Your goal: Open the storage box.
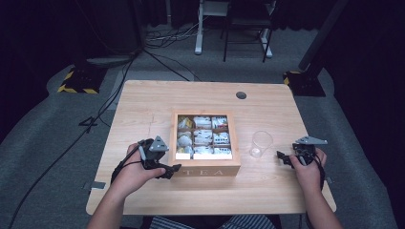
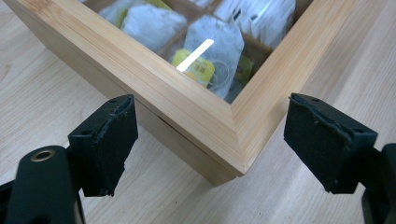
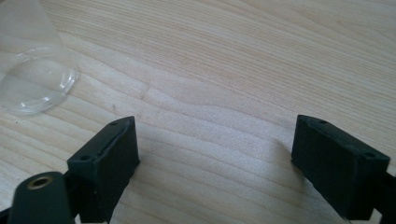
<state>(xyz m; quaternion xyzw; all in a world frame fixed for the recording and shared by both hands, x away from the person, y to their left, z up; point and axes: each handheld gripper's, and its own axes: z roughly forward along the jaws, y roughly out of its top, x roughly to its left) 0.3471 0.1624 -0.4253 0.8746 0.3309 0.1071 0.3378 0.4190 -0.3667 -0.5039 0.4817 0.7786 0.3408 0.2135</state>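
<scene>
A wooden tea box (image 1: 205,168) marked TEA stands mid-table, its glass lid showing compartments with several tea bags (image 1: 203,136). My left gripper (image 1: 173,170) is open at the box's near left corner; in the left gripper view that corner (image 2: 233,154) sits between the jaws, with a tea bag (image 2: 210,56) under the glass. A clear glass cup (image 1: 261,144) stands right of the box. My right gripper (image 1: 282,158) is open just right of the cup, low over bare wood; the cup's base (image 3: 35,86) shows at upper left of its view.
The light wooden table (image 1: 143,109) has a round cable hole (image 1: 241,95) at the back right. Beyond the table lie grey carpet, cables, stand bases (image 1: 79,81) and a white desk frame (image 1: 200,28). Bare wood spans both sides of the box.
</scene>
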